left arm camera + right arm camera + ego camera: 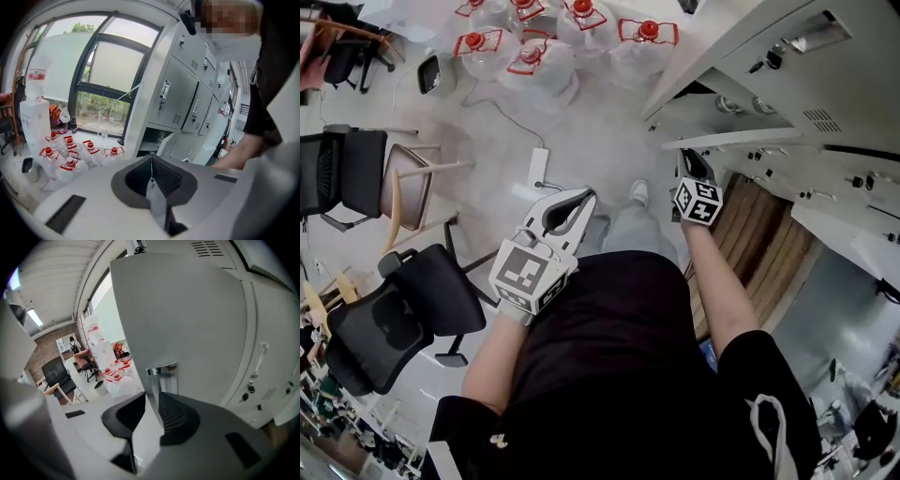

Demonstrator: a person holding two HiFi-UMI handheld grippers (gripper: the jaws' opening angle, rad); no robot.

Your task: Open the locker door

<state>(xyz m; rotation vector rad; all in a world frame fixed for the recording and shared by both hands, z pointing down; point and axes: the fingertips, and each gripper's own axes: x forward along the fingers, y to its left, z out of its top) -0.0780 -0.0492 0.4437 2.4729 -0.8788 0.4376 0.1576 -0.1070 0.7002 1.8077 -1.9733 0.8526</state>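
Note:
The grey locker door (pixel 727 139) stands swung out from the cabinet; in the right gripper view its face (pixel 187 319) fills the frame, with a chrome handle (pixel 161 372) near its free edge. My right gripper (pixel 687 161) (pixel 152 397) straddles that edge just below the handle, with a jaw against each side of the door, shut on it. My left gripper (pixel 579 199) (pixel 151 174) hangs in the air over the floor, away from the lockers. Its jaws meet and hold nothing.
Several water bottles with red caps (pixel 553 47) stand on the floor ahead. Black office chairs (pixel 403 309) and a wooden chair (pixel 412 187) are at the left, a power strip (pixel 537 169) lies between. More closed locker doors (pixel 183 98) line the right.

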